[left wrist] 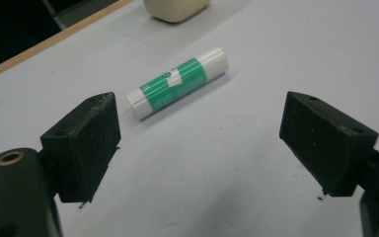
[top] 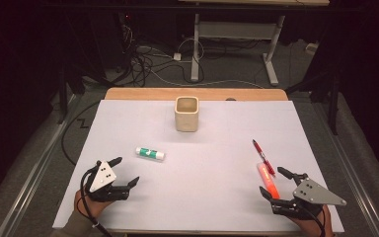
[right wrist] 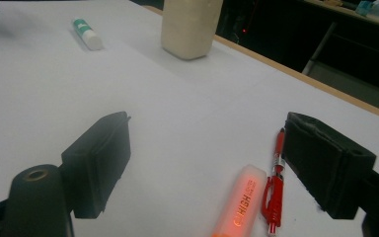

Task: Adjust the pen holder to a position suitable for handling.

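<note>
High view: both tongs rest low near the person's edge of the bench (top: 128, 118), which is covered by a pale sheet. The left tongs (top: 127, 171) stand with jaws wide apart and nothing between them; a hand (top: 90, 205) grips them from behind. Just ahead of their jaws, a little toward the middle of the bench, lies a glue stick (top: 150, 153), white with a green label, on its side and untouched.

The right tongs (top: 272, 183) are likewise spread open. An orange highlighter (top: 268, 179) lies flat between their jaws, its near end reaching in toward the tongs' body, and no pad presses on it. A red pen (top: 263, 156) lies just beside the highlighter, on the side of the outer jaw, and runs on past the jaw tips, away from the person.

Left gripper view: the glue stick (left wrist: 177, 82) lies ahead of the gap, nearer the left-hand jaw, slanted across the view, well short of the pads.

Right gripper view: the highlighter (right wrist: 240, 201) sits inside the gap close to the right-hand jaw, and the pen (right wrist: 275, 182) lies right against that jaw; whether they touch I cannot tell.

A cream square cup (top: 186, 113) stands upright well beyond both tongs, roughly midway between them.
</note>
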Demonstrator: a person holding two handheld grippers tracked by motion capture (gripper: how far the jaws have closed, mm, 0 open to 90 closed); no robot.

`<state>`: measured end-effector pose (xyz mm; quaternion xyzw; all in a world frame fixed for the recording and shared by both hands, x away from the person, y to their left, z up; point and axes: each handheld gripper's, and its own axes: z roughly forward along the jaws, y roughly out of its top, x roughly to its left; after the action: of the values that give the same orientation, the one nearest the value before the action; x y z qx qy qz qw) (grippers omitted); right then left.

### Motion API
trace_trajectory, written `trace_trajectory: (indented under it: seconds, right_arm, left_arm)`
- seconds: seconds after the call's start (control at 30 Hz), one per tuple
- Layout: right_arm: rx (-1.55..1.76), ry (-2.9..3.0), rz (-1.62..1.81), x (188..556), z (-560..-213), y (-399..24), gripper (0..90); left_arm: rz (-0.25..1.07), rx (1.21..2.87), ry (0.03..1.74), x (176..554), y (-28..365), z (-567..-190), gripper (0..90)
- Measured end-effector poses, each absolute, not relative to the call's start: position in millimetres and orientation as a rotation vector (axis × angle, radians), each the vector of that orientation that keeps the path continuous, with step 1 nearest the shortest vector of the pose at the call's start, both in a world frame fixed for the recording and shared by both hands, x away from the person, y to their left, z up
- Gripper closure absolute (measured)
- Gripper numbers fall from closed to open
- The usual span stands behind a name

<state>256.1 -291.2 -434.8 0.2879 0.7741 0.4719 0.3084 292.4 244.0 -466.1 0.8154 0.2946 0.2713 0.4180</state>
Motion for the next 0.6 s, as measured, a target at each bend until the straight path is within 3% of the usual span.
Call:
trace_trajectory:
  seconds: [0.37, 0.6]
  right_arm:
    - [0.797, 2.051, 1.244, 260.6, -439.4, -297.3, 20.5]
    - [0.799, 2.07, 1.228, 261.5, -439.3, -297.5, 21.0]
  left_arm:
    - [0.653, 2.076, 0.755, 300.0, 241.1, -456.2, 21.1]
    - [0.656, 2.108, 0.687, 324.3, 227.3, -428.7, 20.2]
